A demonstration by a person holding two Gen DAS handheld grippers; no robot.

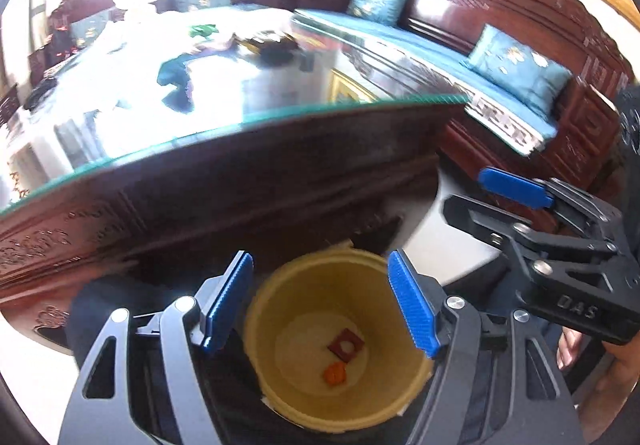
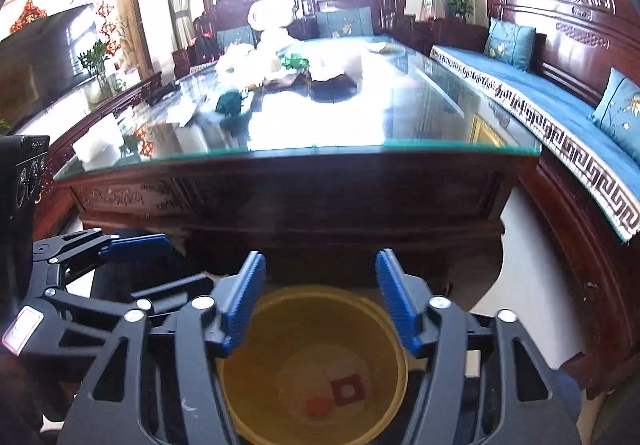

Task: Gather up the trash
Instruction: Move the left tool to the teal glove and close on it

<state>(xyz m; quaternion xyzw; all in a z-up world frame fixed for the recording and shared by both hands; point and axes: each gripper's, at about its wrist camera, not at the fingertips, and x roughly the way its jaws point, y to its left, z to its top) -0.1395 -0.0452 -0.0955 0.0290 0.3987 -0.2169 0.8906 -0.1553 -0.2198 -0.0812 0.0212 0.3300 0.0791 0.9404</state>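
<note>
Bin [image 1: 340, 393] (yellow) stands upright, mouth facing up.

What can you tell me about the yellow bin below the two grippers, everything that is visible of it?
The yellow bin is a round, open container with no lid, tapering to a paler flat bottom; it looks like plastic. It stands upright on the floor, close before the dark carved table. Inside lie two small scraps: a dark red square piece with a pale round centre, and an orange piece. The rest of its bottom is bare. The left gripper and right gripper are above it, both open, neither touching it.
</note>
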